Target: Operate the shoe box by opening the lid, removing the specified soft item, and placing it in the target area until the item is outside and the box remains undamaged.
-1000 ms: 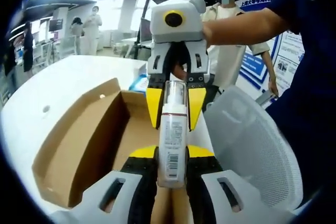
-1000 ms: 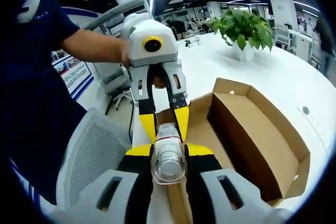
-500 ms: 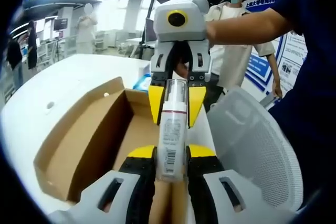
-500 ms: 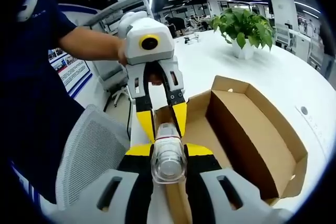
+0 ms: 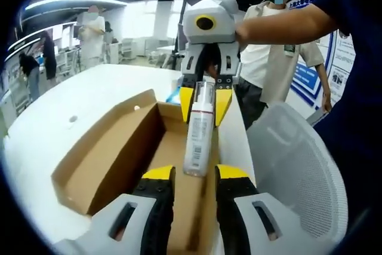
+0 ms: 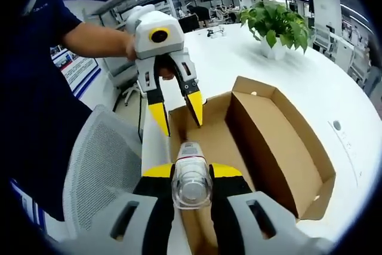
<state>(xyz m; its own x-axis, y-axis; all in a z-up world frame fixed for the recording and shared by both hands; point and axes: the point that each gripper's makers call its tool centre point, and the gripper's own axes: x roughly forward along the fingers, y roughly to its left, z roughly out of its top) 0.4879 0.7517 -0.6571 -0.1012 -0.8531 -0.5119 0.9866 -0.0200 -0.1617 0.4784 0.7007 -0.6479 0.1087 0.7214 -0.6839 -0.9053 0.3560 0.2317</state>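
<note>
In the right gripper view, the right gripper (image 6: 191,174) was clamped on the bottle (image 6: 191,178), its long axis running forward between the jaws, above the open box (image 6: 280,129). Beyond it hung the left gripper (image 6: 177,113), jaws spread and empty, clear of the bottle's far end. In the left gripper view, that end lay just ahead of its fingertips (image 5: 159,174).

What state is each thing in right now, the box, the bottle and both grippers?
shoe box: open, upright on the white table.
bottle: held by its capped end, out over the box.
right gripper: shut on the bottle.
left gripper: open, jaws spread, apart from the bottle.
</note>
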